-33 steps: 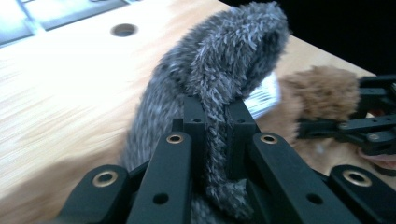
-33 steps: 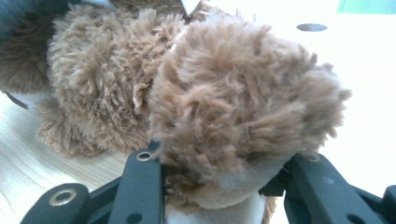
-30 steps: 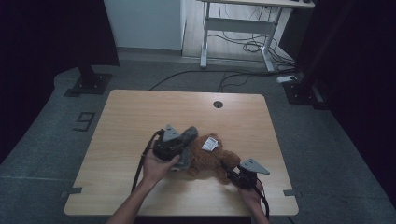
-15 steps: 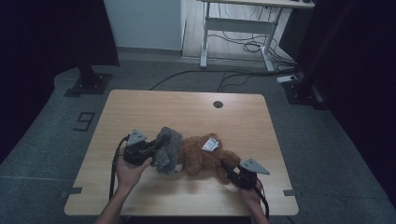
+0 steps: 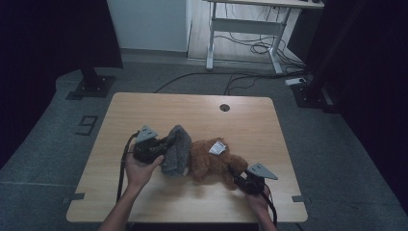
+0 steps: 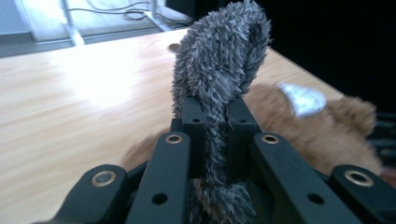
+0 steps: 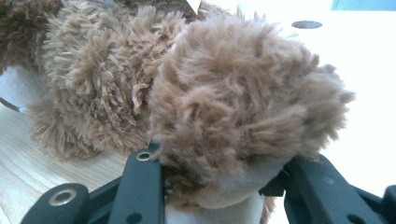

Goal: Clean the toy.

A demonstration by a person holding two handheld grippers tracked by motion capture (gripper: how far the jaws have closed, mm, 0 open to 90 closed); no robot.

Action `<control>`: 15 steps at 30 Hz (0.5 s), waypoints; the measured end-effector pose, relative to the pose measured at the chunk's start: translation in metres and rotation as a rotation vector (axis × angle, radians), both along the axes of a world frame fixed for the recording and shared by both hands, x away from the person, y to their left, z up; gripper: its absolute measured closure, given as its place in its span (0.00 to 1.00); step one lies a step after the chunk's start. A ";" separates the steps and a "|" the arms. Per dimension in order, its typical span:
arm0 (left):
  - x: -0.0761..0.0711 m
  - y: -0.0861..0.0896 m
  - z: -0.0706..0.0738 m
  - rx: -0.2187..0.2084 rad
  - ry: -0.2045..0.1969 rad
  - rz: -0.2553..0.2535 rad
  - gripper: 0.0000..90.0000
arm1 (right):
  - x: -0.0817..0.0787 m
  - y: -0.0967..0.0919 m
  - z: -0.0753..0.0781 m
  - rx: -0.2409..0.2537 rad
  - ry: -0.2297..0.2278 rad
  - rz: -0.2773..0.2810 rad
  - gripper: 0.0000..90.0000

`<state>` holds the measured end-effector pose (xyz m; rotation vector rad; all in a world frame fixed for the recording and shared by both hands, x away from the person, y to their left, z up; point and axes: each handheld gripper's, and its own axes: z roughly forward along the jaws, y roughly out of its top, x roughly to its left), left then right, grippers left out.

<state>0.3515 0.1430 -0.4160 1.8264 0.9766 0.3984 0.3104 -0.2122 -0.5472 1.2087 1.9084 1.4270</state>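
A fluffy brown plush teddy bear [image 7: 140, 79] lies on the pale wooden table [image 7: 42, 163]; the right gripper [image 7: 224, 186] clamps one rounded furry paw between its black jaws.

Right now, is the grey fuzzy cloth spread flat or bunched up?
Bunched up. The grey cloth is pinched into a narrow fold between the left tongs and stands up off the table beside the teddy bear.

My table [image 5: 202, 115]: light wood, w/ a round cable hole [image 5: 224, 107] near the far edge. On it lies a brown teddy bear [image 5: 214, 161], w/ white tag [image 5: 217, 147] up. Grey fuzzy cloth [image 5: 176, 149] rests just left of it, touching it.
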 end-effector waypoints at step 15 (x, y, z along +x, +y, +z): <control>0.028 -0.046 -0.030 0.065 0.149 -0.080 0.90 | 0.001 -0.003 0.000 0.028 0.029 0.013 0.62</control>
